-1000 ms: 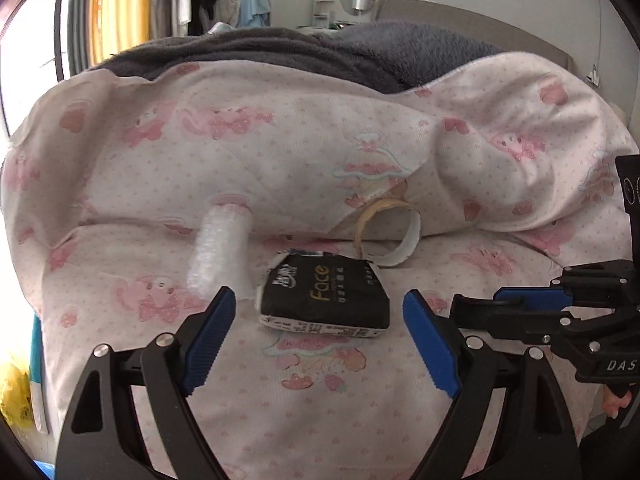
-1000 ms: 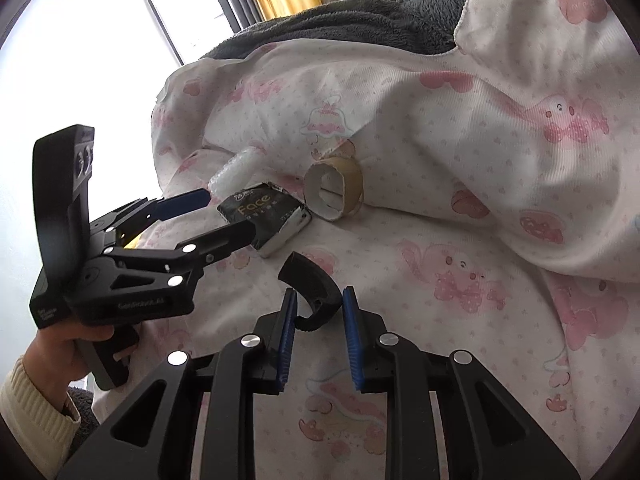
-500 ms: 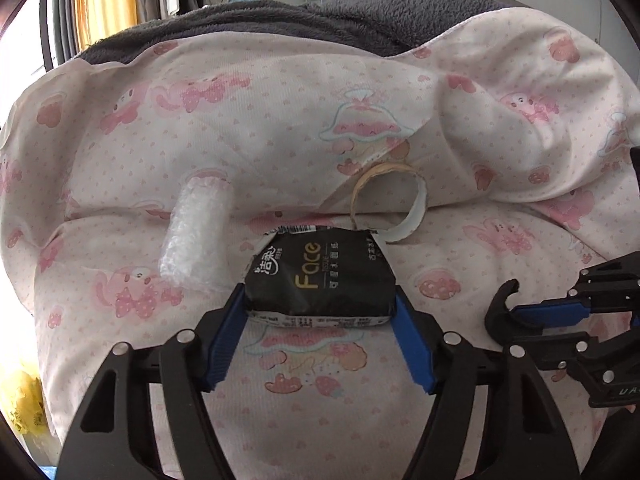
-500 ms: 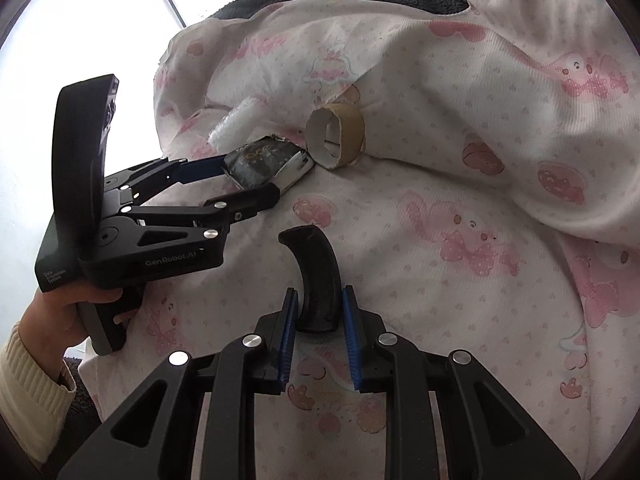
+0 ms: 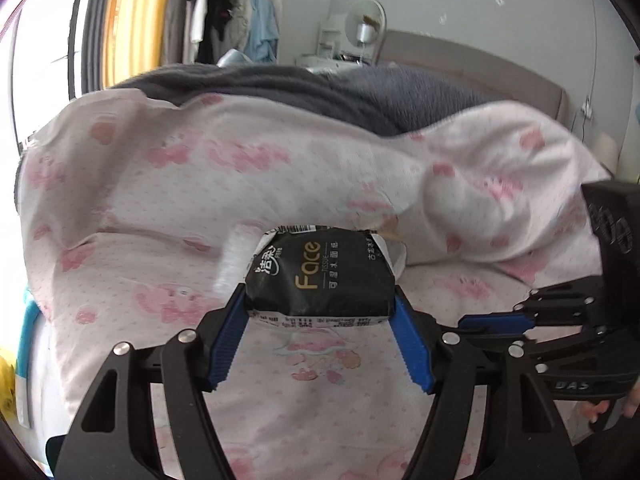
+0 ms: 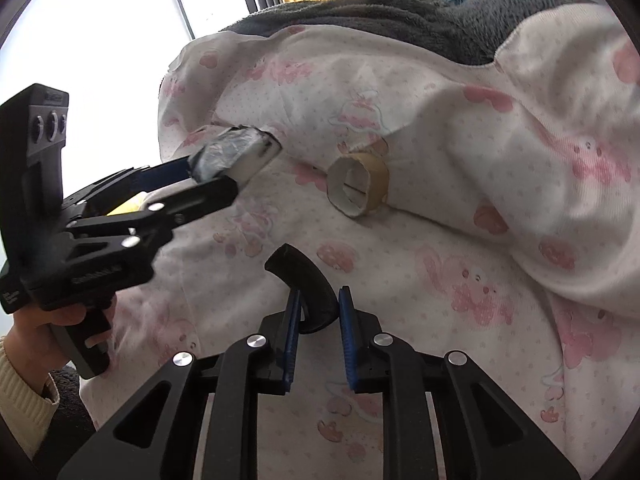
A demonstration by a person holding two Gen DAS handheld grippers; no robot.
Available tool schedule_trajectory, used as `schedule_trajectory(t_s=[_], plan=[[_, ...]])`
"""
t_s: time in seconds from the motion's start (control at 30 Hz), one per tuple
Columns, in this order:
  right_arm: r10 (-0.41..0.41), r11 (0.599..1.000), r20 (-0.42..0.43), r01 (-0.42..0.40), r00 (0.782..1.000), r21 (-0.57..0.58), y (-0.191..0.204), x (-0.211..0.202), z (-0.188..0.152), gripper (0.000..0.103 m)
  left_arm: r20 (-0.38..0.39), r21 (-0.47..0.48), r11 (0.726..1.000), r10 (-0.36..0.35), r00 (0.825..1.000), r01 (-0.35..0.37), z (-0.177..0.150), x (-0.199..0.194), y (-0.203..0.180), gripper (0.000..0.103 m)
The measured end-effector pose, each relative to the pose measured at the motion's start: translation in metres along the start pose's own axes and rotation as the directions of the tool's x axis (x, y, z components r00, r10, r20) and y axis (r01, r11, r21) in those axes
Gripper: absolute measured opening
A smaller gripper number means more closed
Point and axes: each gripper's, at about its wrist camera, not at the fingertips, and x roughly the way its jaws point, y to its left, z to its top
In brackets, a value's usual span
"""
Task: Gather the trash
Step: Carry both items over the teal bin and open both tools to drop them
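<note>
Left gripper (image 5: 320,312) clamped on the black tissue pack (image 5: 319,276), frame centre, held above the pink quilt (image 5: 160,208). Right gripper (image 6: 318,320) clamped on a curved black plastic piece (image 6: 306,280), lower centre. Cardboard tape ring (image 6: 360,188) lies on the quilt mid-frame. Bubble-wrap roll (image 5: 232,260) sits just left of the pack.

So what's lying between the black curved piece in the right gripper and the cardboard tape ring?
Only bare pink-print bedsheet, seen in the right wrist view, separates the black curved piece from the tape ring.
</note>
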Motion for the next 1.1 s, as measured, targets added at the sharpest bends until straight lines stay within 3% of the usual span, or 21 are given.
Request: schedule_trajectory(t_s=[0.17,0.43,0.87,1.1], plan=[[0.002,1.0,0.025,-0.001,1.0,-0.002,0.009,0.002,0.01,0.019,0.016,-0.008,1.0,0.025,1.0,-0.025,0.005,-0.016,0.015,0.071],[0.015,1.0,0.054,-0.014,0.998,-0.019,0.035,0.006,0.027,0.019,-0.057,-0.025,0.995,0.1,0.993,-0.101,-0.006,-0.024,0.043,0.072],[0.072,0.996,0.11,-0.065,0.991,-0.064,0.093,0.013,0.051,0.019,-0.178,-0.076,0.982,0.159,0.971,-0.174,-0.032,-0.041,0.096,0.072],[0.109,0.991,0.112,-0.1,0.988,-0.087,0.126,0.022,0.061,0.019,-0.19,-0.102,0.97,0.199,0.961,-0.221,-0.042,-0.066,0.128,0.072]])
